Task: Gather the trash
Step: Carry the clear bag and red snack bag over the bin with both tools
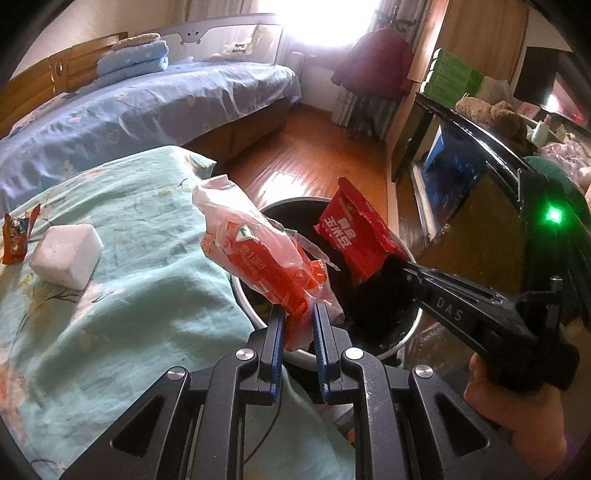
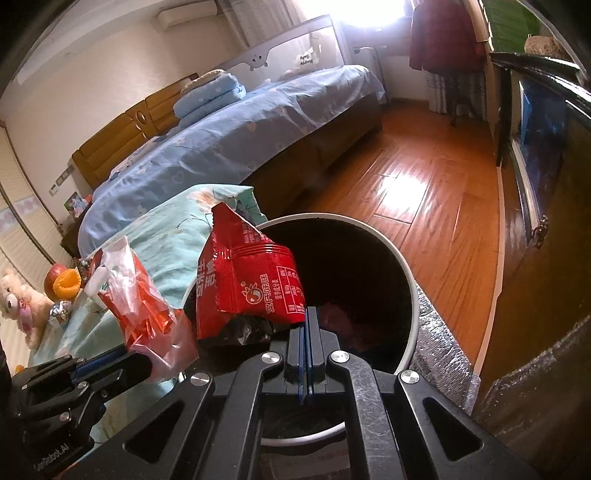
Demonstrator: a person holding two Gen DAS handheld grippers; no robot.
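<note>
Orange clear bag [image 1: 258, 258] pinched in left gripper [image 1: 298, 317], long way pointing upper left, red wrapper [image 2: 247, 280] pinched in right gripper [image 2: 307, 321], over bin [image 2: 408, 273].

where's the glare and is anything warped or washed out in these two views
Left wrist view: the window is blown out white at top centre, and the bed bows under fisheye distortion. Right wrist view: the same window glare sits at top, the floor shows a bright reflection, and the bin interior is nearly black.

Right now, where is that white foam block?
In the left wrist view, the white foam block lies on the teal floral bedcover at far left, beside a small orange snack wrapper, apart from both tongs.
</note>
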